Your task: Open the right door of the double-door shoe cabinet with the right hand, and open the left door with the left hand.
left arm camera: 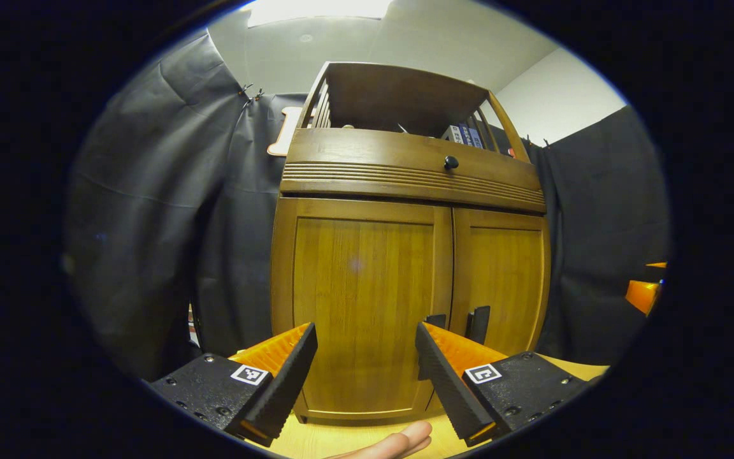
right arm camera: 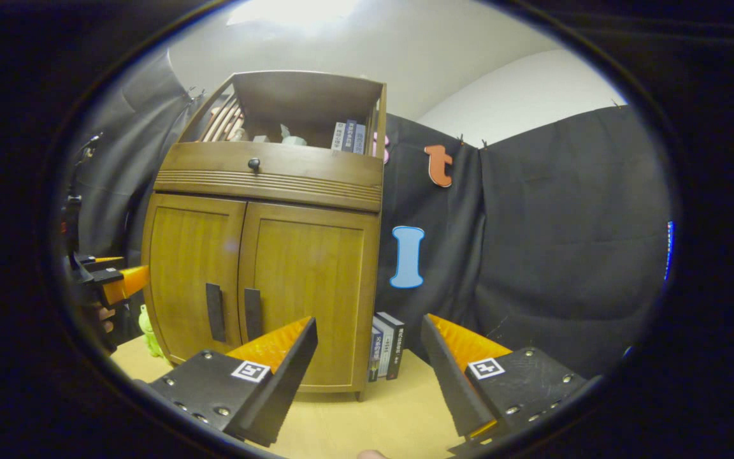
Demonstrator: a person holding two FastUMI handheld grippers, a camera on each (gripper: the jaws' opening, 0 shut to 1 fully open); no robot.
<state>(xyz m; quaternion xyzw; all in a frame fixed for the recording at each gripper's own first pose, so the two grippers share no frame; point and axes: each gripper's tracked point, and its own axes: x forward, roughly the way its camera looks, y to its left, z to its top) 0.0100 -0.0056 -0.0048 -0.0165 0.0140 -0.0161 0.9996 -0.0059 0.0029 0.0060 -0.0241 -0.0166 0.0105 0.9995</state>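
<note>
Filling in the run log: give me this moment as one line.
stage: approach | left door: closed | right door: closed | left gripper: open, off cabinet | right gripper: open, off cabinet

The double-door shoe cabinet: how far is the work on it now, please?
Nothing looks done: on the brown wooden shoe cabinet, the right door and left door are both closed. In hand: the right gripper and left gripper are open, facing the cabinet without touching either dark vertical handle. Left: open the right door, then the left.
</note>
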